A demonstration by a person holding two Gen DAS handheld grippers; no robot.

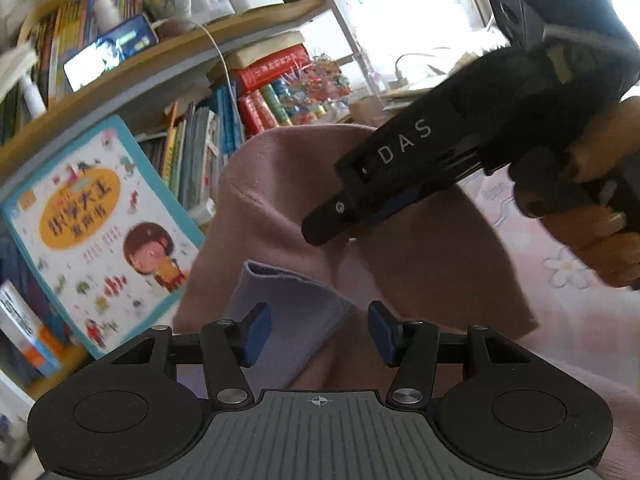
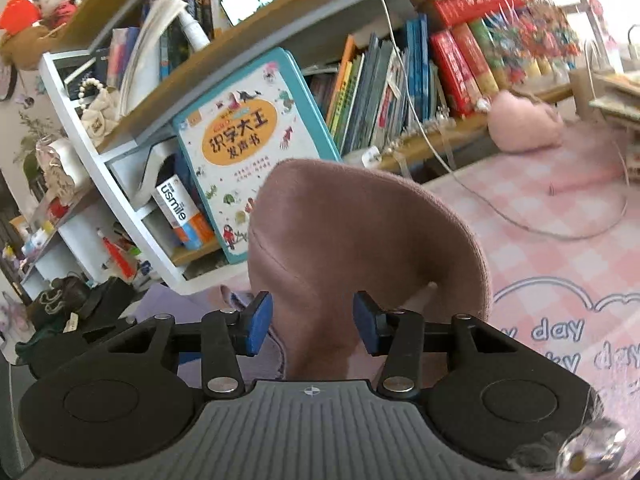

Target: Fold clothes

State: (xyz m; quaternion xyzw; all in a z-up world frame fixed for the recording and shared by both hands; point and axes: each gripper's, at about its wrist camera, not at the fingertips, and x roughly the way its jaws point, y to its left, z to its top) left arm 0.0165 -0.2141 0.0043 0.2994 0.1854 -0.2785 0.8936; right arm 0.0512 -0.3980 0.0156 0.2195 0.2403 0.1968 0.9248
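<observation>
My left gripper (image 1: 319, 334) gapes over lilac cloth (image 1: 288, 320); right gripper (image 2: 313, 322) released, pads astride the pink garment (image 2: 360, 232)

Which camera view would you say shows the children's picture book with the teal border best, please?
The right wrist view: the picture book stands sharp there, nearly whole, its orange title oval readable, only the lower right corner hidden behind the raised pink garment. The left wrist view shows the same book tilted and motion-blurred.
</observation>
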